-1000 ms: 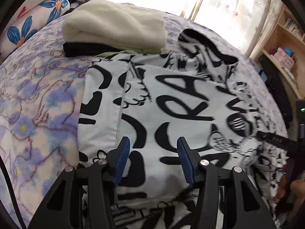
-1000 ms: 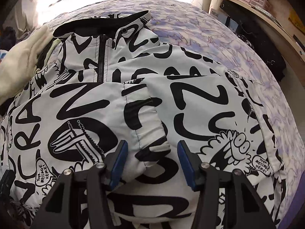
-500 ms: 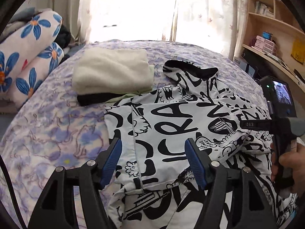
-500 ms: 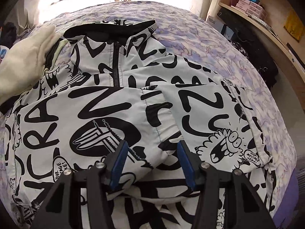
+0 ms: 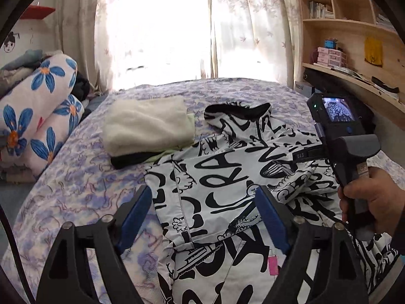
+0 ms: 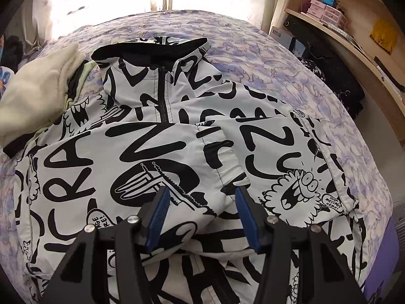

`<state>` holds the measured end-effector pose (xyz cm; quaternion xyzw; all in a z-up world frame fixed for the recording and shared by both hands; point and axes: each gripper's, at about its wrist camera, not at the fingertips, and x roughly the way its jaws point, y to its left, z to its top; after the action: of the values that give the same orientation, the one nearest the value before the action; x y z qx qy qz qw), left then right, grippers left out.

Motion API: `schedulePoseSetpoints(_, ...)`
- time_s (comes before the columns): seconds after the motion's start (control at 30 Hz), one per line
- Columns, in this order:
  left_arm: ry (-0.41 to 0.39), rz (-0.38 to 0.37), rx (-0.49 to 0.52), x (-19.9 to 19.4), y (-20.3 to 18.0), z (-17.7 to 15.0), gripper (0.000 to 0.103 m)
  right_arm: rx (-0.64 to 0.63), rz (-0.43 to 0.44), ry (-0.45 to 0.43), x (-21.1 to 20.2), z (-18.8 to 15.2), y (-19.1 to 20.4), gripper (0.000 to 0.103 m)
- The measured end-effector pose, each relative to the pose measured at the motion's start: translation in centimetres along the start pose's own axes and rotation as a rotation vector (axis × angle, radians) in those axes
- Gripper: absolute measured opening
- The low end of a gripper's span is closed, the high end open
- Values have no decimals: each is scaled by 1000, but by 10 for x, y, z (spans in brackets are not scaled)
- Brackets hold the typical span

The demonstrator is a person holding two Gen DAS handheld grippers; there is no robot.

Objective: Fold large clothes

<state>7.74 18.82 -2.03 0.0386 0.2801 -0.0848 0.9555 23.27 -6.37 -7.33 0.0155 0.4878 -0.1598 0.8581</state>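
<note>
Tongs, left [image 5: 203, 215] and right [image 6: 201, 214], both apart, empty, above printed jacket [image 6: 157, 152].

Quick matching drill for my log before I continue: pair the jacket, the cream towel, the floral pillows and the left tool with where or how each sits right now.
1. graffiti-print jacket
2. cream towel
3. floral pillows
4. left tool

a. stacked off the bed's left edge
b. open above the jacket
c. sleeves folded in, on the bedspread
d. folded on dark clothes beside the jacket

Pairs: 1-c, 2-d, 3-a, 4-b

Both wrist views look down-forward over the jacket [image 5: 227, 190], toward the window [image 5: 157, 25].
</note>
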Motion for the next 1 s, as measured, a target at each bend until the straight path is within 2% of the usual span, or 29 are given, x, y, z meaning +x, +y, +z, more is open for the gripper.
schedulePoseSetpoints(0.23, -59, 12, 11, -36, -14, 8, 90, 31, 72, -36, -26, -8, -28, 55)
schedulePoseSetpoints(0.33, -75, 42, 29, -50, -23, 8, 94, 40, 101, -54, -38, -15, -46, 55)
schedulePoseSetpoints(0.43, -75, 57, 34, -59, -30, 5, 98, 32, 133, -76, -50, -23, -65, 55)
schedulePoseSetpoints(0.63, -38, 93, -6, -68, -36, -7, 99, -14, 189, -135, -77, -46, -101, 55)
schedulePoseSetpoints(0.77, -19, 130, -25, -76, -35, -17, 99, -21, 261, -171, -95, -60, -125, 55)
schedulePoseSetpoints(0.87, -23, 163, -37, -85, -31, -23, 99, -35, 295, -198, -107, -71, -138, 62)
schedulePoseSetpoints(1.0, -17, 184, -39, -94, -25, -31, 99, -70, 339, -249, -126, -88, -155, 64)
